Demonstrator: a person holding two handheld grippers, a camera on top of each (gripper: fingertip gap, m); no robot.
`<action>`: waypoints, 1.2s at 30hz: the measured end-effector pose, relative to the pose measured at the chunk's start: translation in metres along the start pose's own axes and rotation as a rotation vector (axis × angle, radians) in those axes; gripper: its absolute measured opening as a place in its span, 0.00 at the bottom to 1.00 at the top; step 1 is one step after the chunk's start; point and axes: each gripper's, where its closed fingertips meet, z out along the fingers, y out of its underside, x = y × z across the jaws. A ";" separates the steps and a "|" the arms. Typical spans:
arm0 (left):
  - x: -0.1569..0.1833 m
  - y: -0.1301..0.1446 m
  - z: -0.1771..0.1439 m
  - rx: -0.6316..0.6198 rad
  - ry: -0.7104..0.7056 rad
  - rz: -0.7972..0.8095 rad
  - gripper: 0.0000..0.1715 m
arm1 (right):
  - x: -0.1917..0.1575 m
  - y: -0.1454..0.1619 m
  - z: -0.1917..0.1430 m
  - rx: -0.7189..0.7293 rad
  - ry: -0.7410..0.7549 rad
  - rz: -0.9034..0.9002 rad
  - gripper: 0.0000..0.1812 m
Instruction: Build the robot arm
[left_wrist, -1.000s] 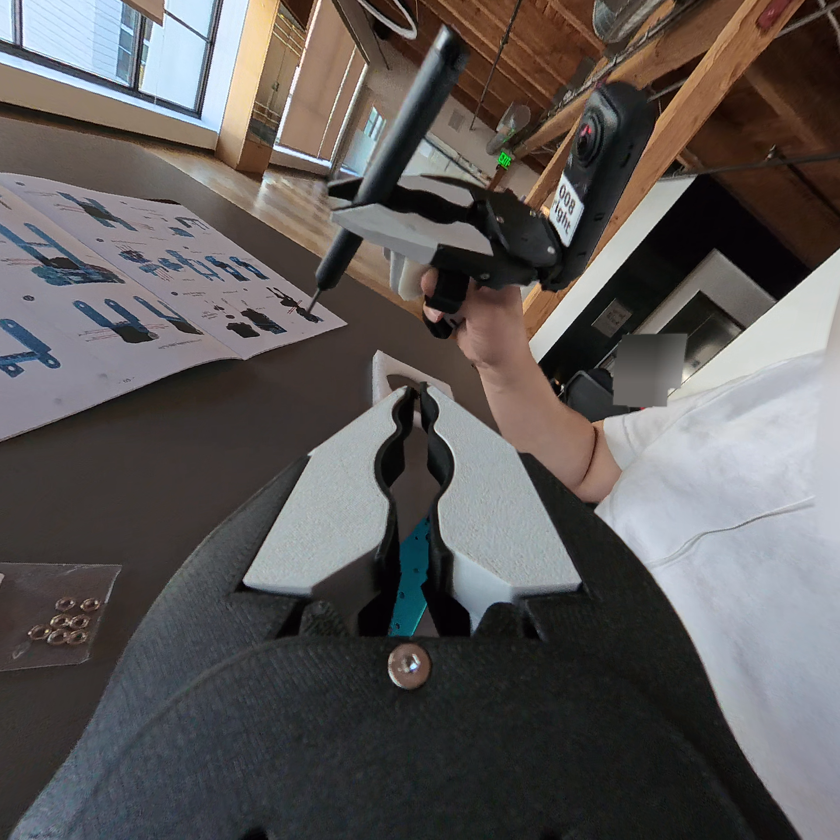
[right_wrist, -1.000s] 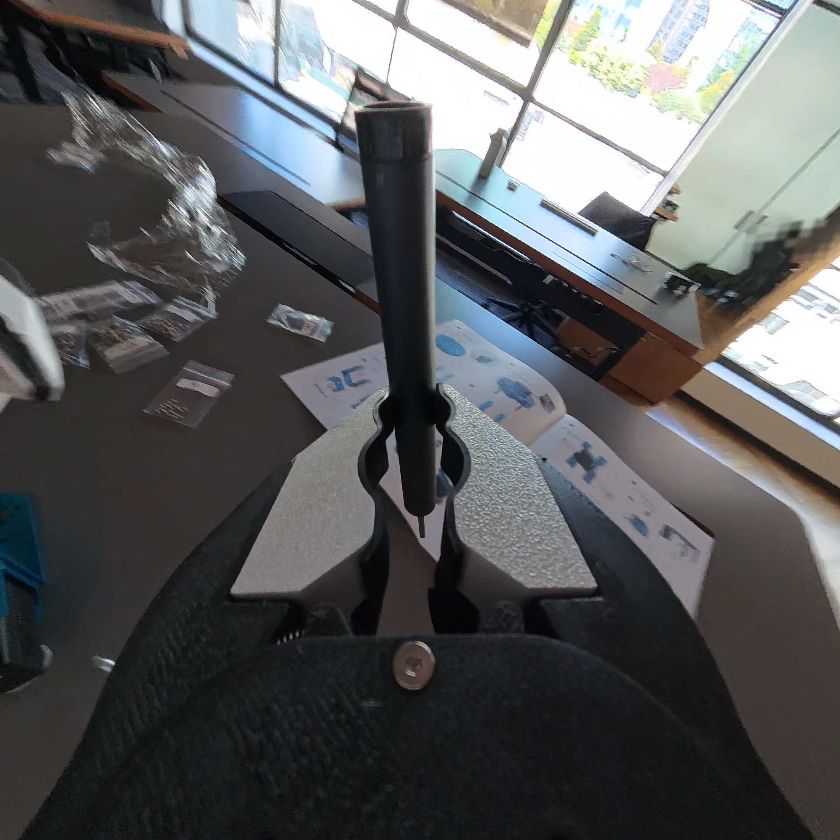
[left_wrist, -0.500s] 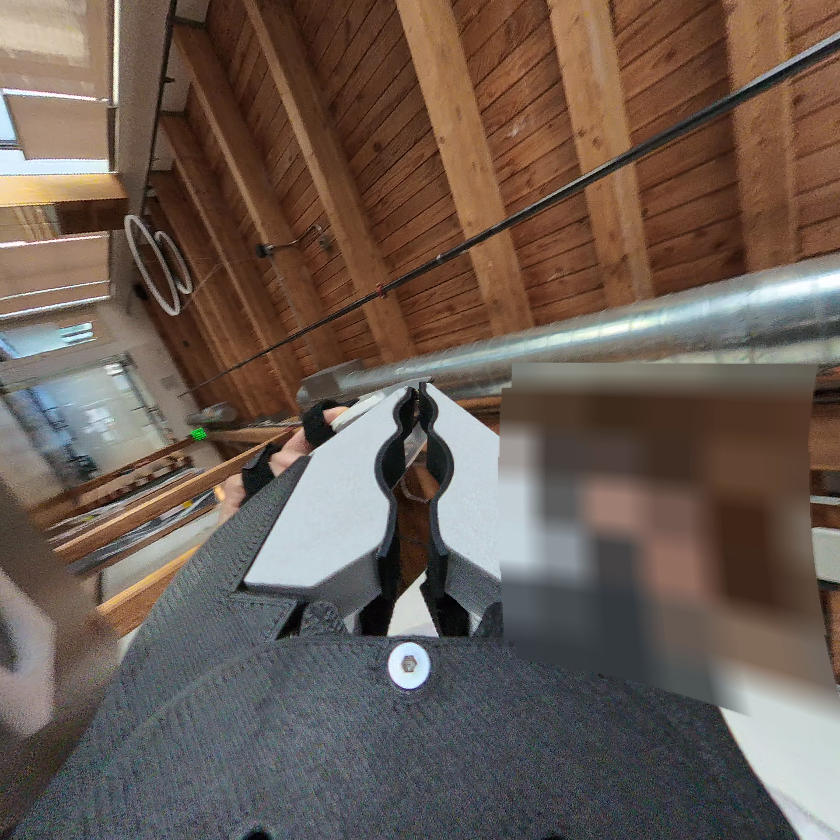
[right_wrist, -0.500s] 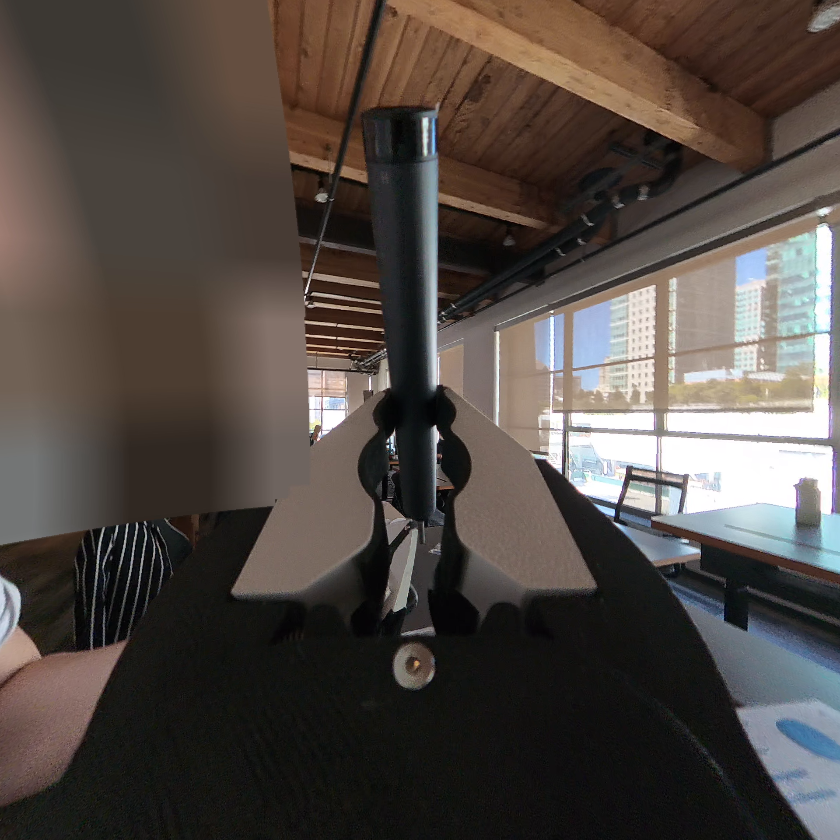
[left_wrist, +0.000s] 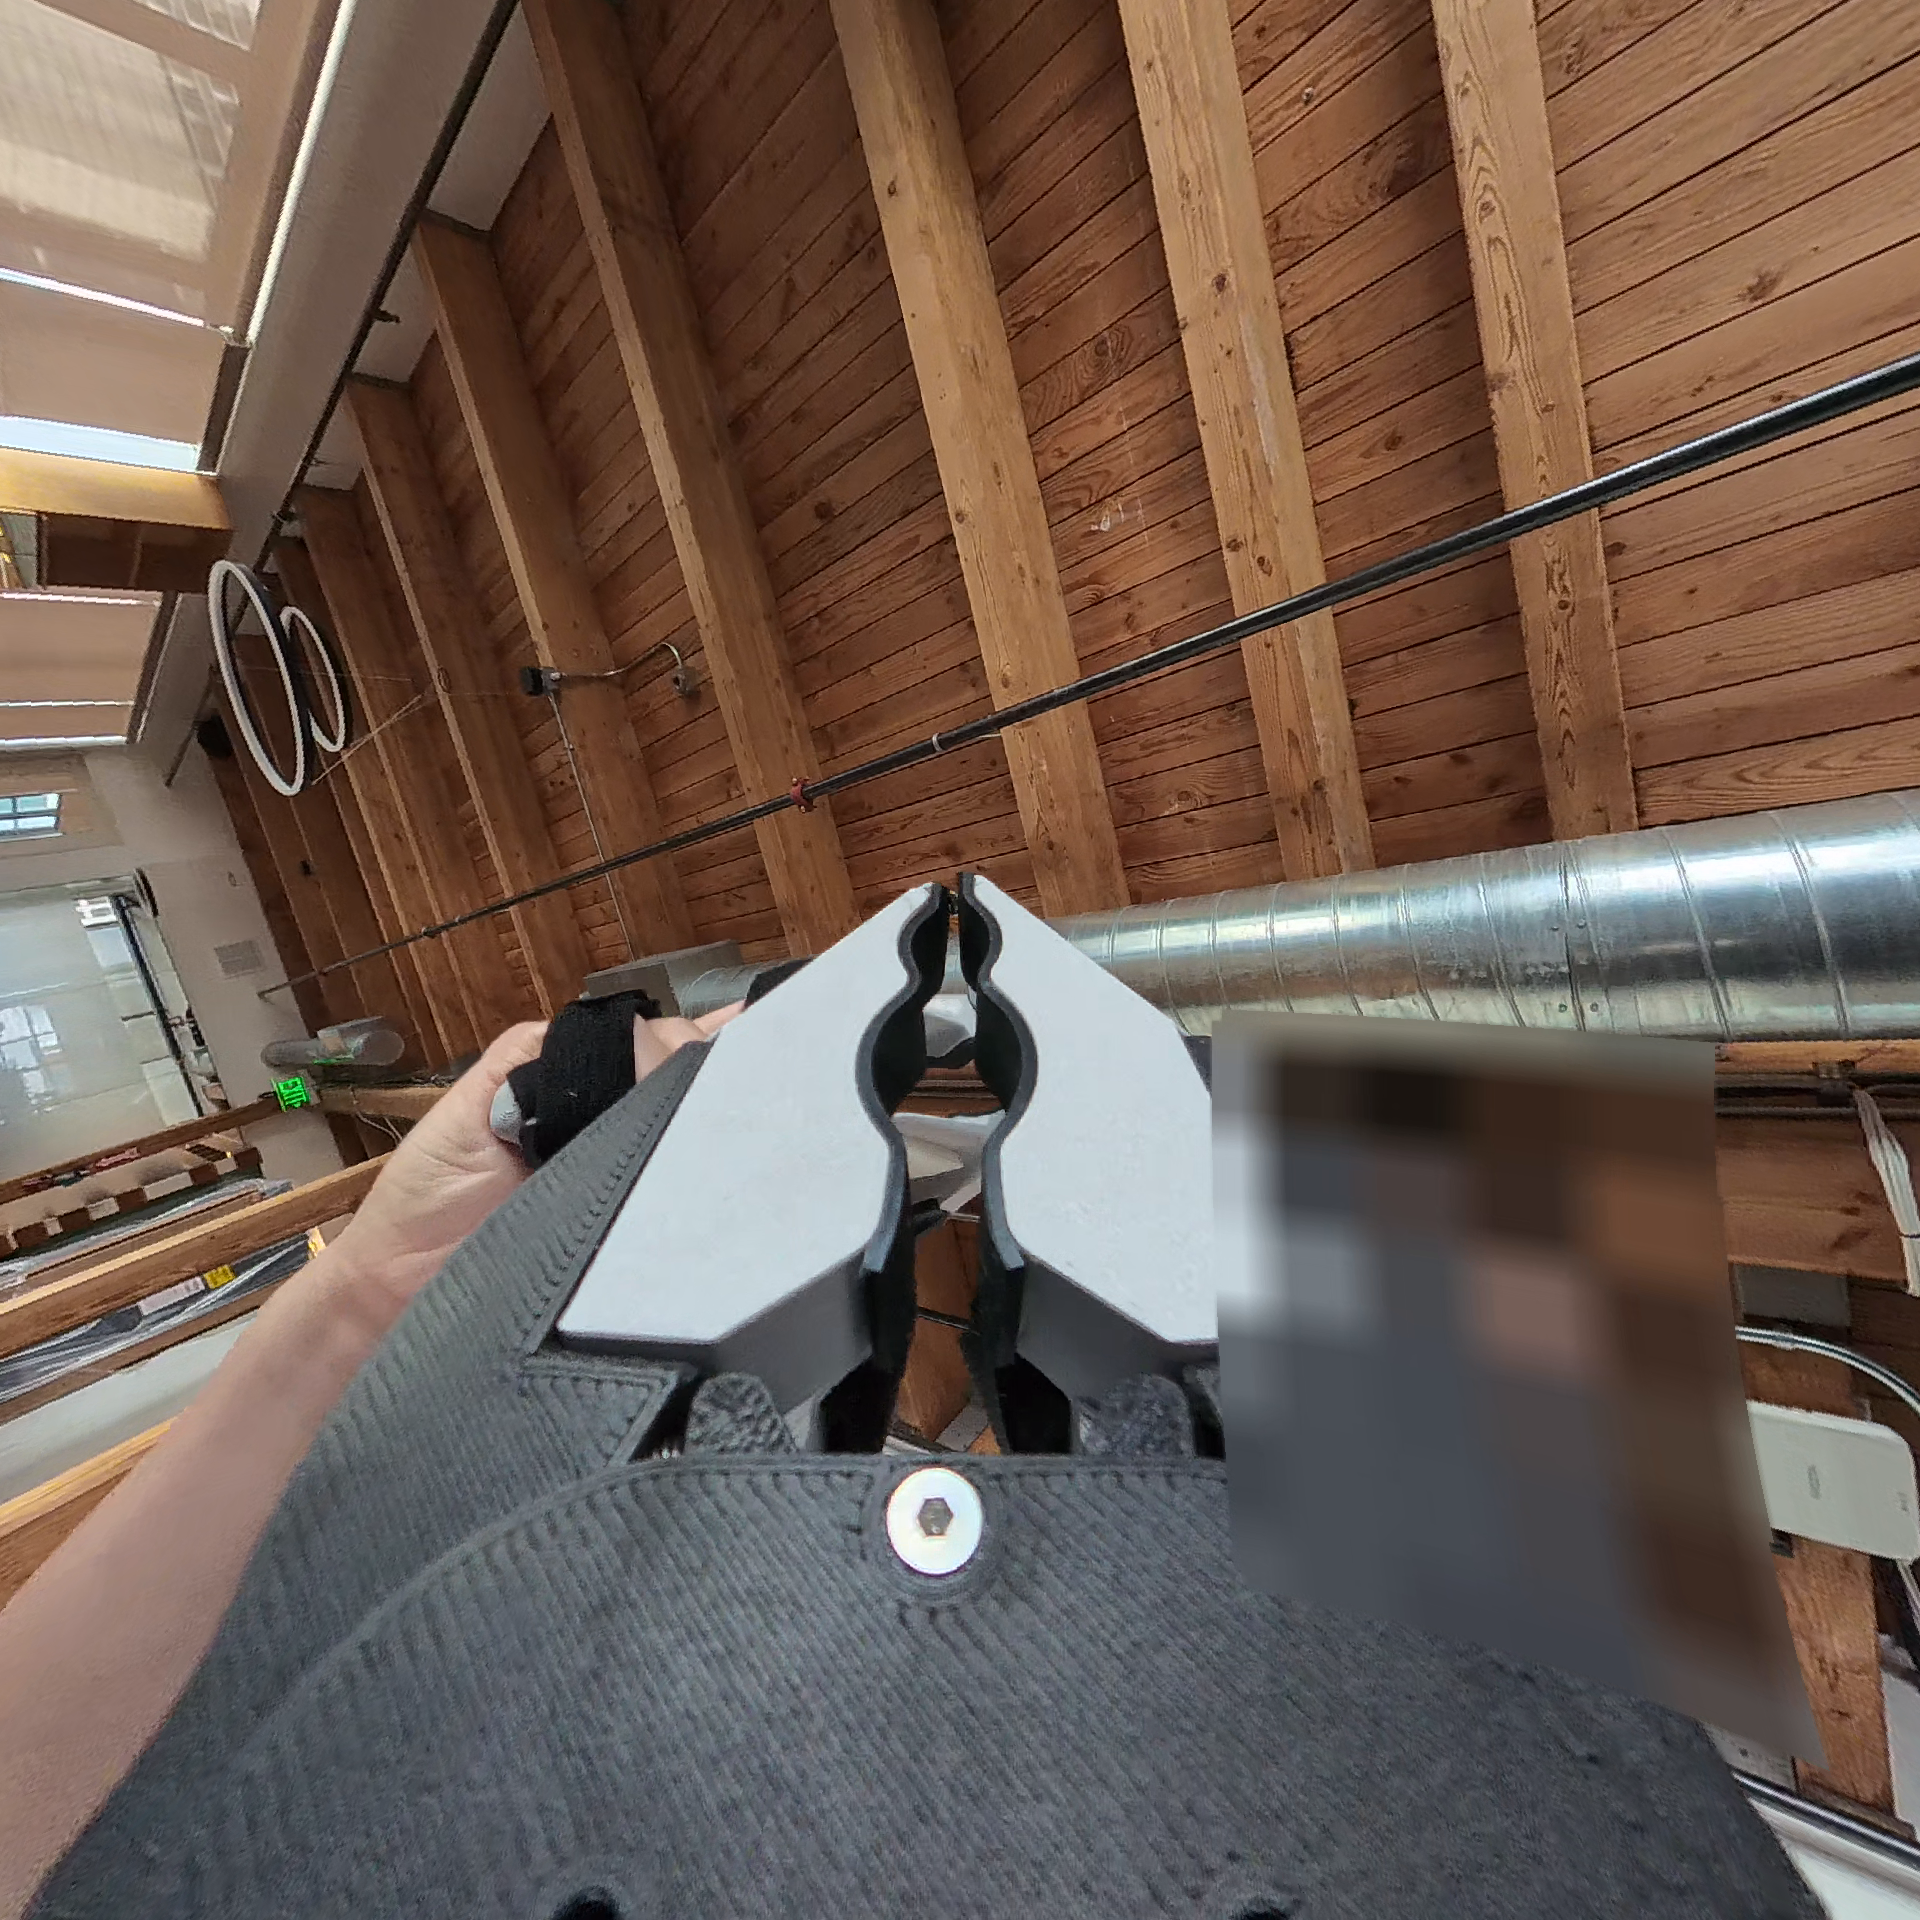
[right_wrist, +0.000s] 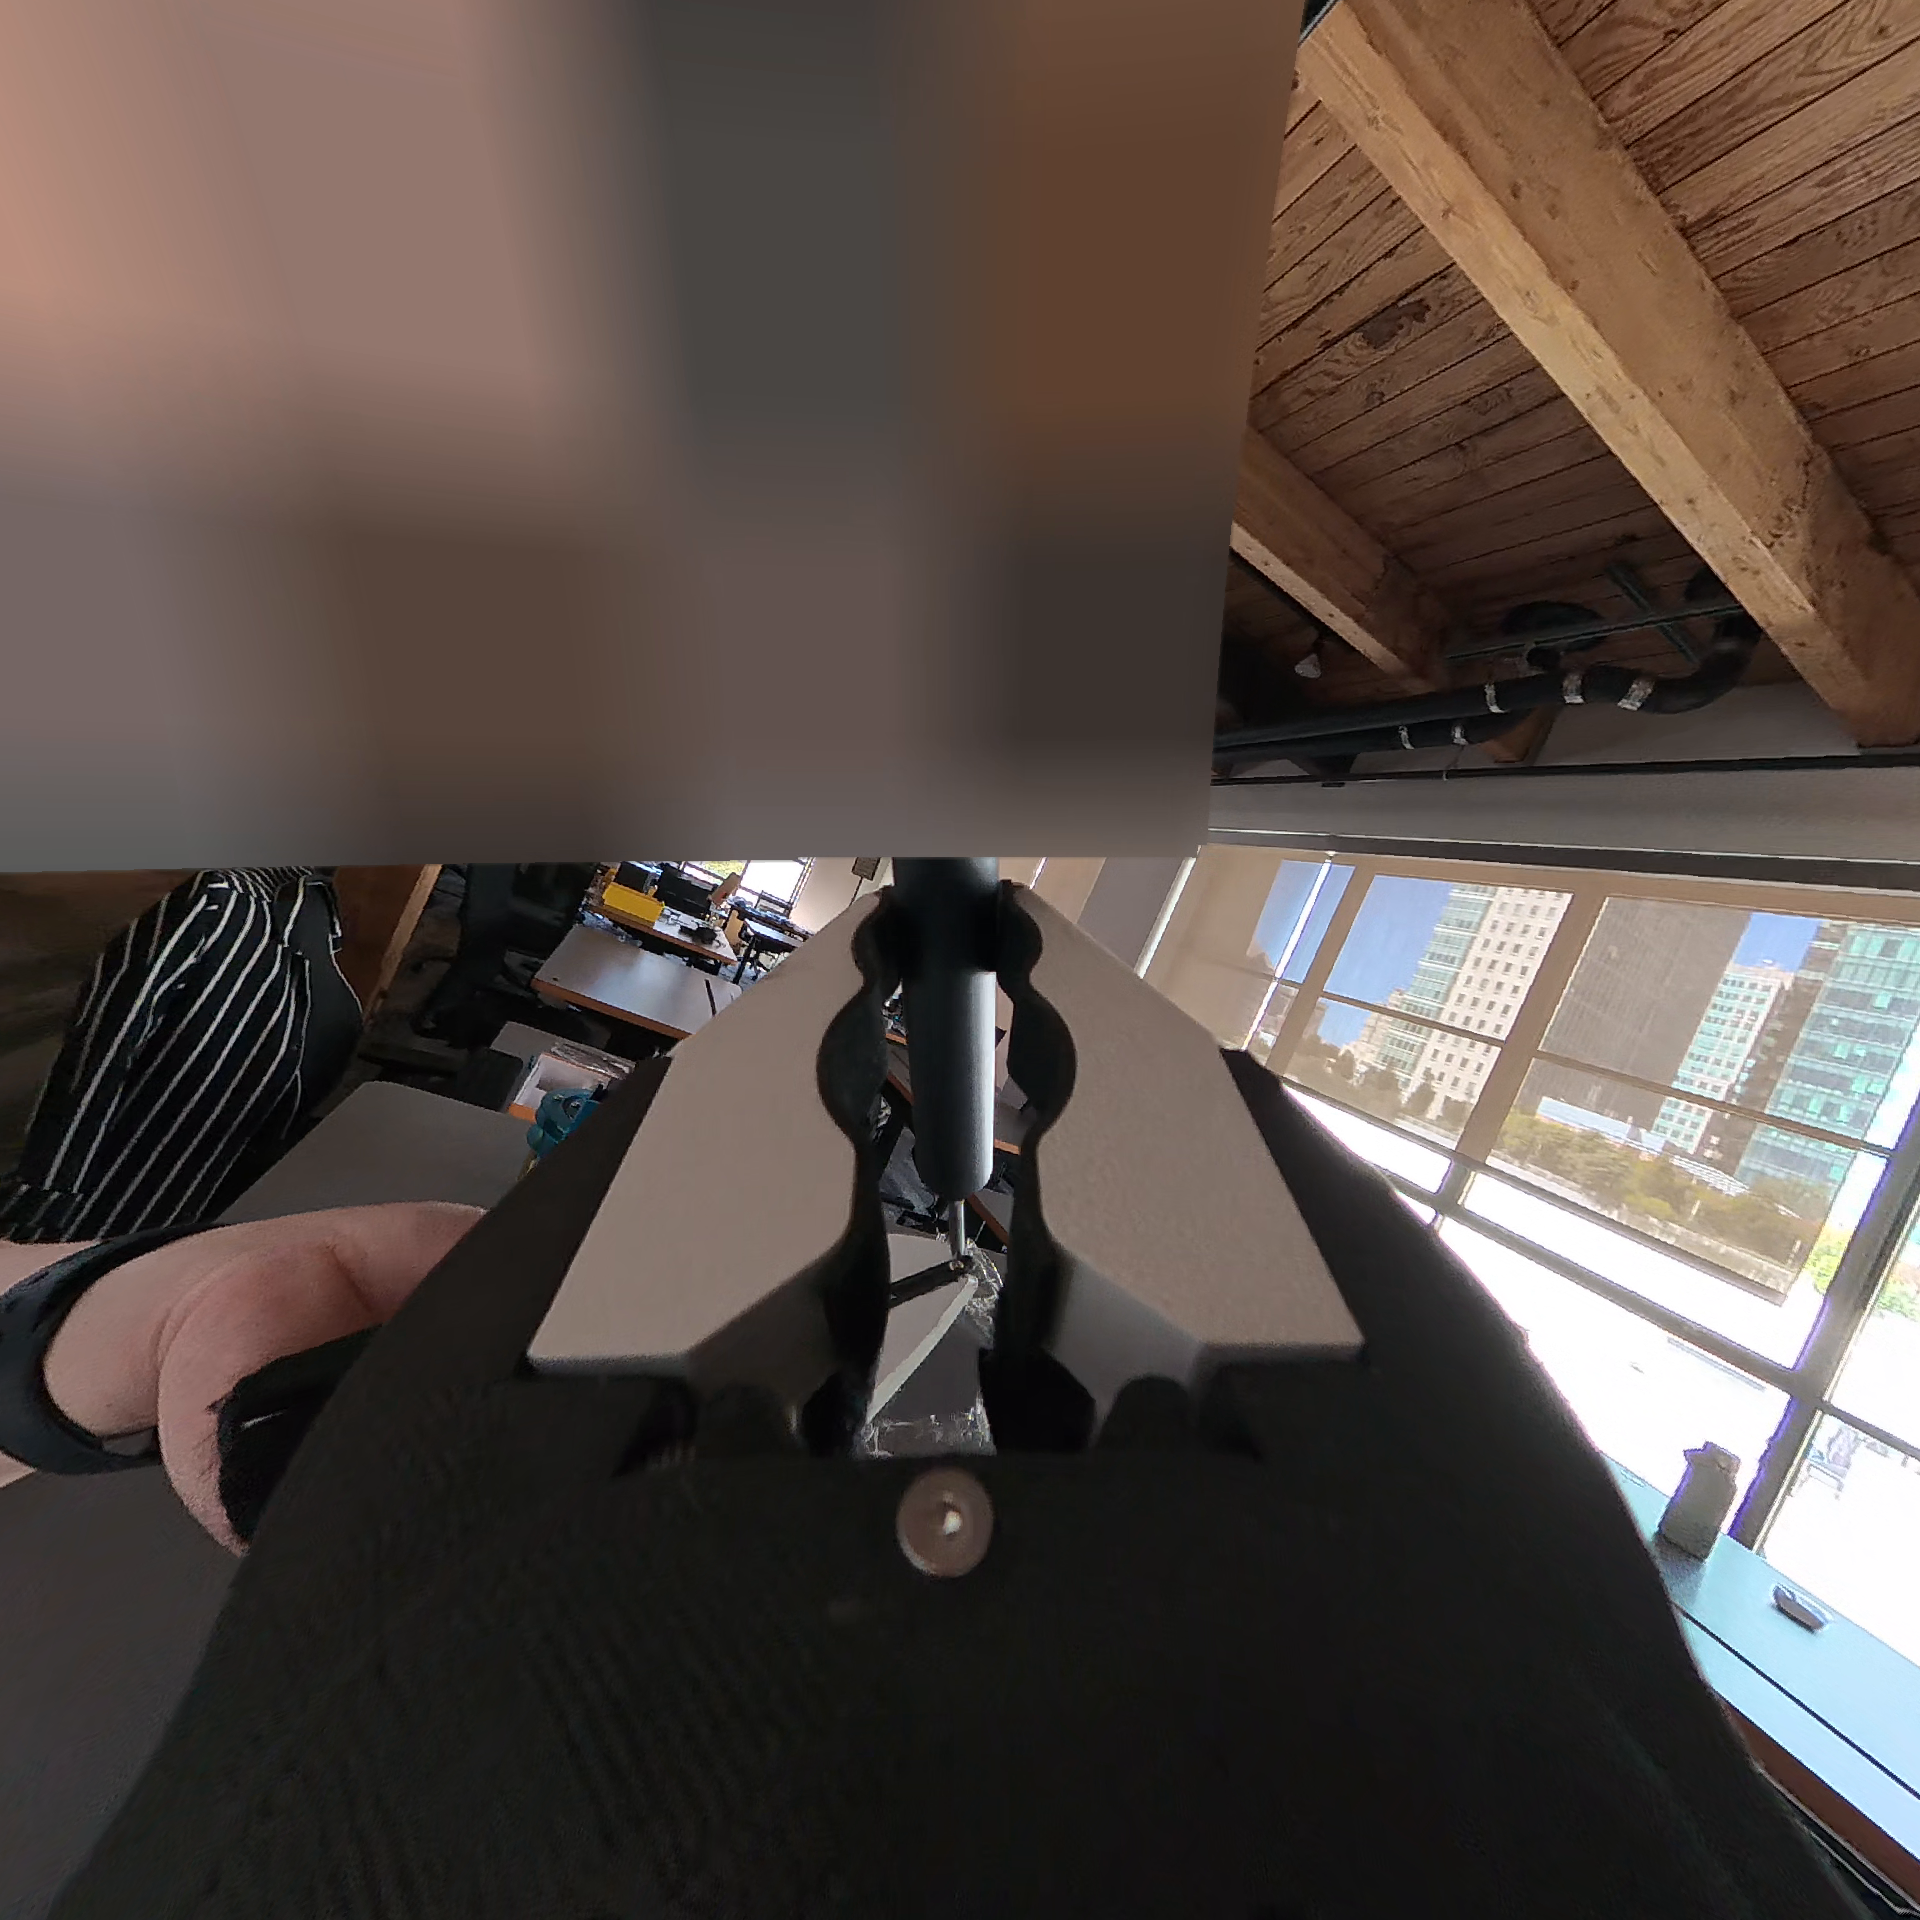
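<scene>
My left gripper points up at the wooden ceiling; its jaws are shut with the tips together, and I see nothing held between them. A hand with a black strap shows just behind its left finger. My right gripper is shut on a dark grey screwdriver, gripped near the fingertips, bit end pointing back toward the camera. The screwdriver's upper end is hidden by a blurred patch. Through the gap below the bit I see a white edge and a small dark rod. A hand is at the left.
A silver air duct and a black rod cross the ceiling in the left wrist view. In the right wrist view, a person in a striped top stands left, desks lie behind, and large windows are right. My right fingertips sit around 11 cm from my left ones.
Both grippers have tilted up from the table toward the ceiling and room. The booklet and bags have left both views. The right gripper still holds the screwdriver.
</scene>
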 end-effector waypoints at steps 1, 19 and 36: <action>0.000 0.000 0.000 0.001 0.005 -0.004 0.00 | 0.000 0.000 0.000 0.001 -0.003 0.000 0.09; 0.001 -0.002 -0.004 0.029 0.054 -0.063 0.00 | 0.000 0.005 0.002 -0.026 -0.029 0.042 0.09; -0.002 0.004 -0.009 -0.003 -0.002 -0.056 0.00 | -0.023 0.000 -0.004 -0.091 -0.235 -0.051 0.09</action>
